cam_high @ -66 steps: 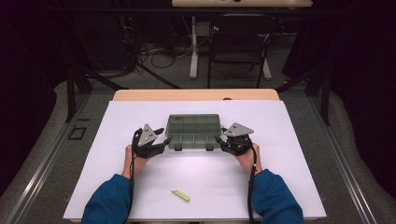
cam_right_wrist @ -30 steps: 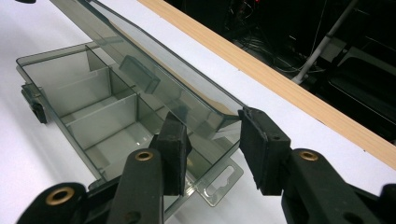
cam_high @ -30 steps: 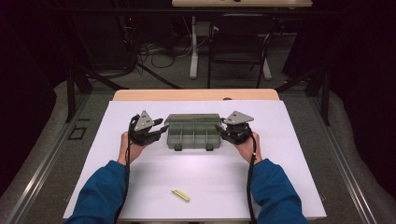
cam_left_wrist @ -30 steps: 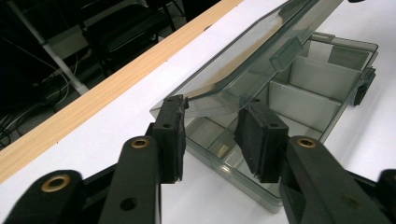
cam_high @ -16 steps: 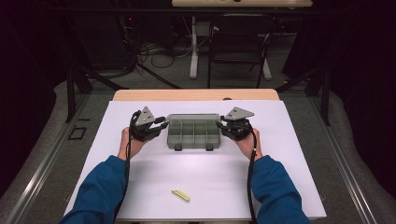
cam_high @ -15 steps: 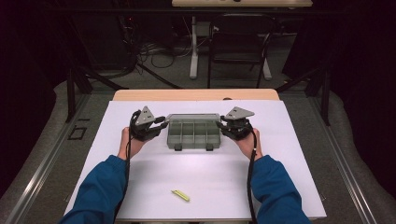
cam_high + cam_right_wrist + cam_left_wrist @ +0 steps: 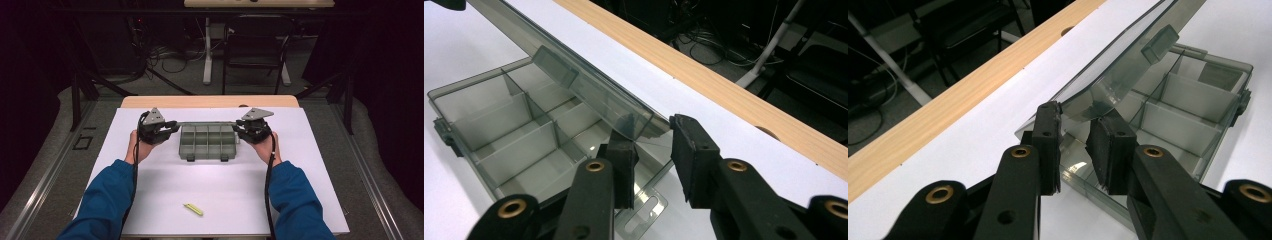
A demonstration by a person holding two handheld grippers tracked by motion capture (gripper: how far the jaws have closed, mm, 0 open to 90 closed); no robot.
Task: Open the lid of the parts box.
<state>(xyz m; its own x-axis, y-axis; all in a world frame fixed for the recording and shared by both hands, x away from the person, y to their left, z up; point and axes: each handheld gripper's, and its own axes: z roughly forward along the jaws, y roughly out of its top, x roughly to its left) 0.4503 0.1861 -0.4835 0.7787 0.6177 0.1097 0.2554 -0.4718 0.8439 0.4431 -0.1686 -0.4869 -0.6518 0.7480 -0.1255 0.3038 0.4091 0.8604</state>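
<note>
A smoky clear compartment box lies on the white table, its hinged lid tilted up at the far side. My left gripper is at the lid's left corner. In the left gripper view the jaws have just been closing and pinch the lid corner over the box. My right gripper is at the lid's right corner. Its jaws have been closing too. The lid corner touches one pad, and a gap shows to the other pad.
A small yellow-green stick lies near the table's front edge. A wooden strip runs along the far edge, with chairs, stands and cables on the floor beyond. The person's blue sleeves come in from below.
Both hands have shifted from the box's near corners toward its far corners. The lid, flat on the box before, has swung up, so the compartments show.
</note>
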